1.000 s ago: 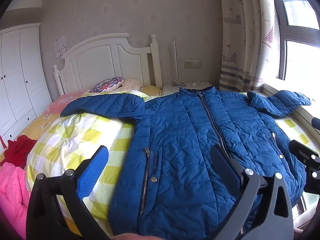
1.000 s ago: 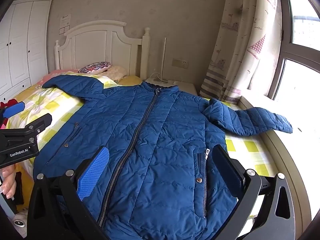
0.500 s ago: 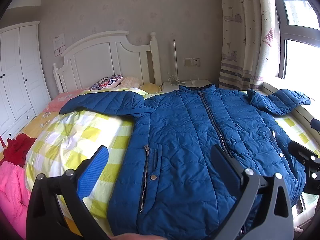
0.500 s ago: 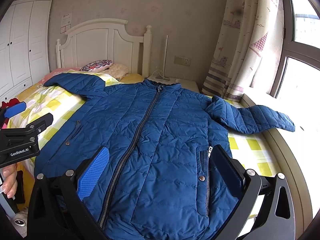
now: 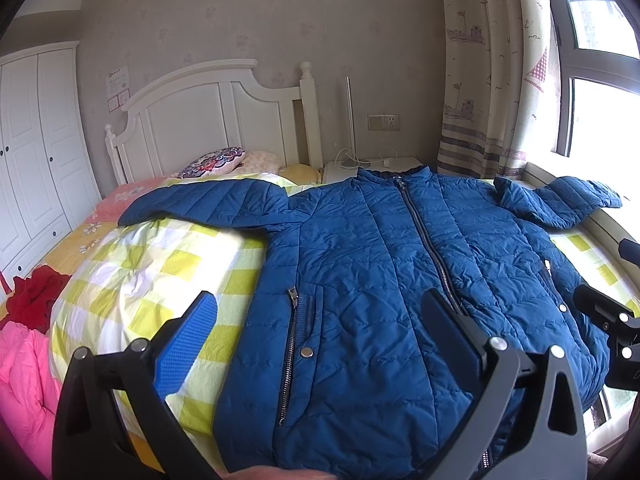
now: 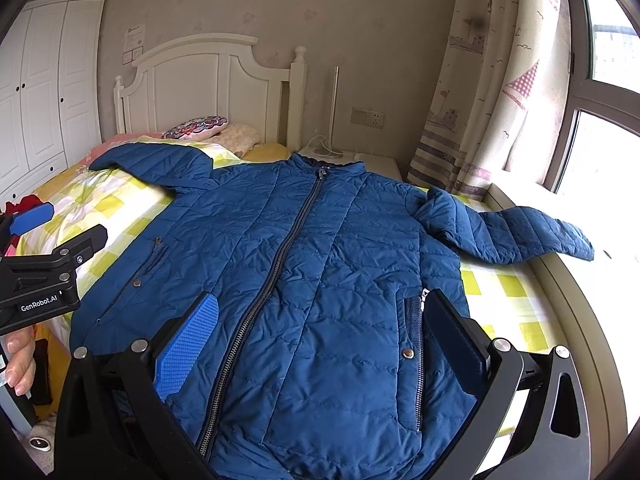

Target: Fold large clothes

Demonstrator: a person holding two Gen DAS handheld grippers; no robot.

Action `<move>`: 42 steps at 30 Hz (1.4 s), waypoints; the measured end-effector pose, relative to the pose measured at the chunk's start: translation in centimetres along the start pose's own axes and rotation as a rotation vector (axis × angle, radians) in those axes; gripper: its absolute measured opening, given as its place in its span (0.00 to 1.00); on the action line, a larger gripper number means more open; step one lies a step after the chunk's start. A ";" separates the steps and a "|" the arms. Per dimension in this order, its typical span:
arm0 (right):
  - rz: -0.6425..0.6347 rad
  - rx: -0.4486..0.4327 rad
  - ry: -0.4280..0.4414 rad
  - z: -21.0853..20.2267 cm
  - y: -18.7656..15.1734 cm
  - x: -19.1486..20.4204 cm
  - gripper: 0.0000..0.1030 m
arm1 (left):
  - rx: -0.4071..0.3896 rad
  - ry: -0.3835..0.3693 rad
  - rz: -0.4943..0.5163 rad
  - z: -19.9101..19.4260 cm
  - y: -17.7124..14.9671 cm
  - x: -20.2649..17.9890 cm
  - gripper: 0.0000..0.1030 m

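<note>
Hovering over the near hem of the jacket (image 5: 380, 264), both left gripper (image 5: 320, 336) and right gripper (image 6: 324, 332) gaping wide, gripping nothing.

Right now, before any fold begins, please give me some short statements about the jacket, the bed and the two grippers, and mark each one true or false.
1. The blue quilted jacket lies front up, zipped closed. True.
2. Both sleeves are folded across the chest. False: both are spread outward.
3. The left gripper is shut on the hem. False: it is open and holds nothing.
4. The right gripper is open. True.
5. The jacket rests on a yellow and white checked quilt. True.
6. A green pile lies beside the bed. False: red clothes and a pink garment lie there.
</note>
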State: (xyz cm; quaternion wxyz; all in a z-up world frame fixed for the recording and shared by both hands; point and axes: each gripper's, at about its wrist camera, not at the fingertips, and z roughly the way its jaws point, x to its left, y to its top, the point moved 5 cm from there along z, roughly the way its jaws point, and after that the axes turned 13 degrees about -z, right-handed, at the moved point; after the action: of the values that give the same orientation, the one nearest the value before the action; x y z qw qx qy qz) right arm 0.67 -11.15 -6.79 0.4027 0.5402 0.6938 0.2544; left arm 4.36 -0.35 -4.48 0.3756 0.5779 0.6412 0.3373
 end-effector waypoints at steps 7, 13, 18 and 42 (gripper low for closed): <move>0.001 0.004 0.003 0.0 0.0 0.0 0.96 | 0.002 0.000 0.001 0.0 0.0 0.0 0.98; 0.001 0.005 0.005 0.1 0.1 0.0 0.96 | 0.003 -0.001 0.000 0.1 0.1 0.0 0.98; 0.000 0.006 0.007 0.1 0.1 0.2 0.96 | 0.003 -0.001 0.001 0.1 0.1 0.1 0.98; 0.000 0.010 0.009 0.1 0.0 0.2 0.96 | 0.008 -0.005 -0.001 0.0 0.1 0.1 0.98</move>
State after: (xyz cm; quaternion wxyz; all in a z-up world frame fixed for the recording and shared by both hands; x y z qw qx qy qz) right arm 0.78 -10.97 -6.90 0.3968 0.5408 0.6970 0.2535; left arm 4.40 -0.19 -4.42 0.3749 0.5799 0.6419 0.3333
